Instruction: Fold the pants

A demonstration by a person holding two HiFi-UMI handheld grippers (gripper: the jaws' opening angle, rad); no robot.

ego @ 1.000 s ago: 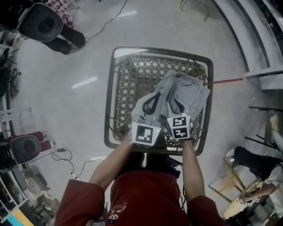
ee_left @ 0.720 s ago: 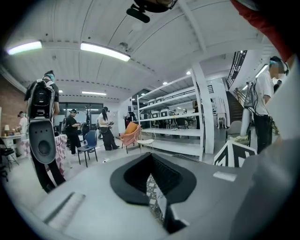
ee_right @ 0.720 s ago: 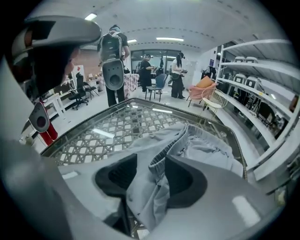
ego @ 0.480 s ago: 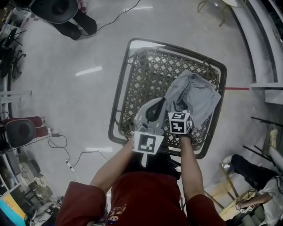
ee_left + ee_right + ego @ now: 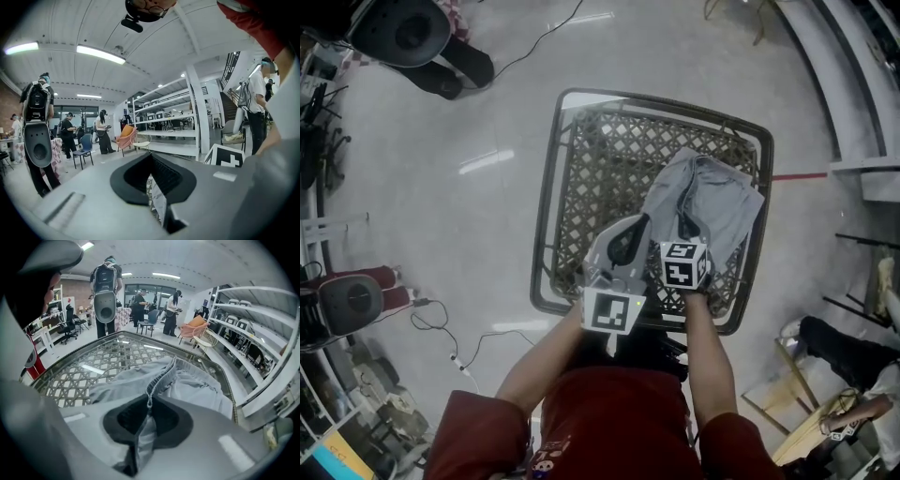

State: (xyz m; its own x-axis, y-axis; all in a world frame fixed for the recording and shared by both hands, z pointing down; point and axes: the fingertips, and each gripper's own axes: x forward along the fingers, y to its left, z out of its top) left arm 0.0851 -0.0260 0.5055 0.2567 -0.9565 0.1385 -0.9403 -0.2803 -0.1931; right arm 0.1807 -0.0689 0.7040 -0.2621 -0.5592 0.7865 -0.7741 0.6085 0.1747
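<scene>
Grey pants [image 5: 719,201] lie crumpled on the right half of a glass-topped lattice table [image 5: 546,187]. My left gripper [image 5: 639,223] is over the table's near edge, pointing almost level, its jaws shut with a thin pale strip of cloth pinched between them [image 5: 157,199]. My right gripper [image 5: 686,231] tilts down onto the near part of the pants. In the right gripper view its jaws [image 5: 140,437] are closing on a fold of the grey cloth [image 5: 187,380], and a seam runs straight into the slit.
An office chair [image 5: 398,37] stands on the floor at the far left, with cables [image 5: 441,333] near my left side. A seated person's legs [image 5: 844,347] are at the right. Several people and white shelving [image 5: 173,133] show in the left gripper view.
My right gripper has sunk onto the pants and its jaws have closed on the cloth. The left gripper shifted slightly, then stayed still and shut.
</scene>
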